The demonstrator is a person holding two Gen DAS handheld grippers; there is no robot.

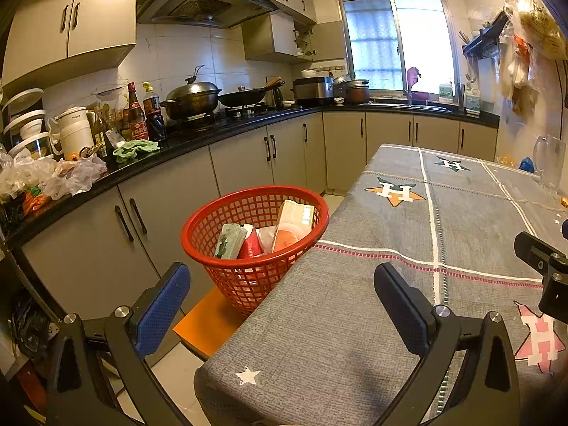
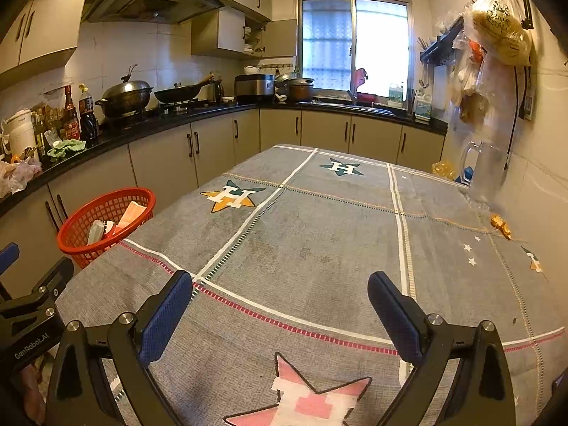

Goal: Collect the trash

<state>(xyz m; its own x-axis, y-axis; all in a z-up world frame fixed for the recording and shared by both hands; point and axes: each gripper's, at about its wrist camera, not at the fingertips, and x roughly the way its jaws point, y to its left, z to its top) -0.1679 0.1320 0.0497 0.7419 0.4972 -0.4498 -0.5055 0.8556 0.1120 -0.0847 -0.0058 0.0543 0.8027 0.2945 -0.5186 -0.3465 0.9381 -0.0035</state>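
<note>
A red mesh basket (image 1: pixel 216 223) (image 2: pixel 76 225) stands on an orange stool (image 1: pixel 209 323) beside the table's left edge. Inside it lie a green packet (image 1: pixel 230 240), a red cup (image 1: pixel 250 243), a crumpled clear wrapper (image 1: pixel 266 236) and a pale box with an orange bottom (image 1: pixel 293 223). My left gripper (image 1: pixel 282 284) hangs open over the table's near left corner, just short of the basket, with nothing between its fingers. My right gripper (image 2: pixel 280 294) is open and empty above the grey tablecloth (image 2: pixel 301 241).
The table's far right carries a glass jug (image 2: pixel 484 174), a blue item (image 2: pixel 467 174) and small golden wrappers (image 2: pixel 500 225). A black counter (image 1: pixel 198 138) with pots, bottles and plastic bags (image 1: pixel 46 177) runs along the left. Bags (image 2: pixel 497 28) hang on the right wall.
</note>
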